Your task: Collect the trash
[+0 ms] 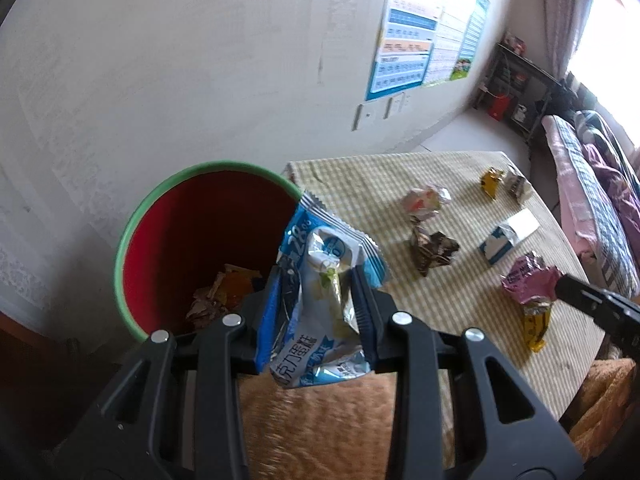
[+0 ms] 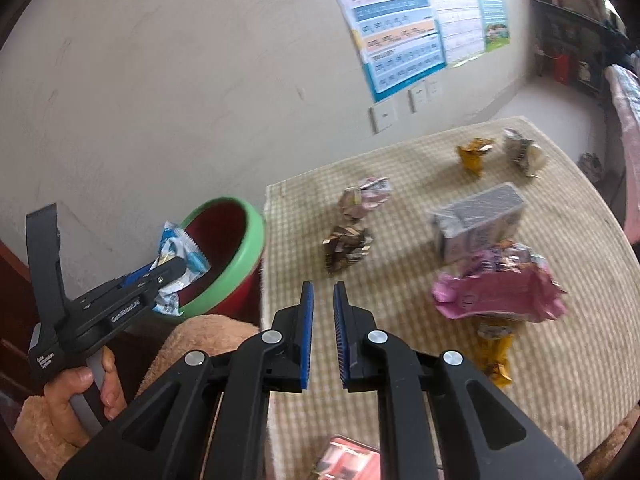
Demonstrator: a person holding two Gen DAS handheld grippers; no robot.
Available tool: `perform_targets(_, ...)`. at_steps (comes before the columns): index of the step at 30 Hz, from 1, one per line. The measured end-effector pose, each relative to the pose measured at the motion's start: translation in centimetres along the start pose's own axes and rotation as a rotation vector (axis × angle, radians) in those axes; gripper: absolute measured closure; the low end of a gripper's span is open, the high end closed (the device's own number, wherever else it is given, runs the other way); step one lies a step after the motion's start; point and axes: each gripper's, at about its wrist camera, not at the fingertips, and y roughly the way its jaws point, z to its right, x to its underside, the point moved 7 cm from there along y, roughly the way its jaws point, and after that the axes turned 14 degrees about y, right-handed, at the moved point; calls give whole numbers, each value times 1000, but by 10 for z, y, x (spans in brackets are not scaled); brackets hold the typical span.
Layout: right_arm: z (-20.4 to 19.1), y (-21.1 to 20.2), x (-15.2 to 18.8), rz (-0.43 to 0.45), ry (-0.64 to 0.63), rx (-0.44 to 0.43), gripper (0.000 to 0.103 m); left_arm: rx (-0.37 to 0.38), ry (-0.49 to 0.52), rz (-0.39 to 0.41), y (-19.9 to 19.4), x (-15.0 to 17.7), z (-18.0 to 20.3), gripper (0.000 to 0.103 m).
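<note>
My left gripper [image 1: 318, 276] is shut on a blue and silver snack wrapper [image 1: 320, 280] and holds it beside the rim of a red bin with a green rim [image 1: 132, 216]; the same shows in the right wrist view, with the wrapper [image 2: 178, 258] at the bin's rim [image 2: 240, 264]. Crumpled trash [image 1: 224, 292] lies in the bin. My right gripper [image 2: 323, 286] is empty, its jaws a narrow gap apart, above the table's near edge. A pink wrapper [image 2: 500, 292] lies to its right, over a yellow wrapper [image 2: 496, 352].
The checked tablecloth [image 2: 400, 360] carries more trash: a brown crumpled wrapper [image 2: 348, 246], a pinkish one [image 2: 366, 196], a yellow one [image 2: 474, 154], a silver one [image 2: 522, 152] and a small carton [image 2: 476, 216]. A red pack [image 2: 348, 460] lies at the near edge. A bed [image 1: 592, 200] stands at right.
</note>
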Motion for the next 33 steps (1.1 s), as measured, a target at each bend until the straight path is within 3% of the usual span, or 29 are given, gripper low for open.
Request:
perform_targets(7, -38, 22, 5, -48, -99, -35, 92, -48, -55, -4, 0, 7, -36, 70)
perform_targets(17, -35, 28, -5, -59, -65, -34, 92, -80, -111, -18, 7, 17, -65, 70)
perform_targets(23, -57, 36, -8, -46, -166, -24, 90, -79, -133, -34, 13, 23, -74, 70)
perform_targets(24, -51, 35, -10, -31, -171, -7, 84, -79, -136, -34, 13, 24, -76, 70)
perform_targets(26, -27, 32, -15, -7, -117, 31, 50, -76, -142, -38, 13, 25, -79, 70)
perform_targets(33, 128, 7, 12, -16, 227, 310, 48, -54, -140, -49, 20, 28, -72, 70)
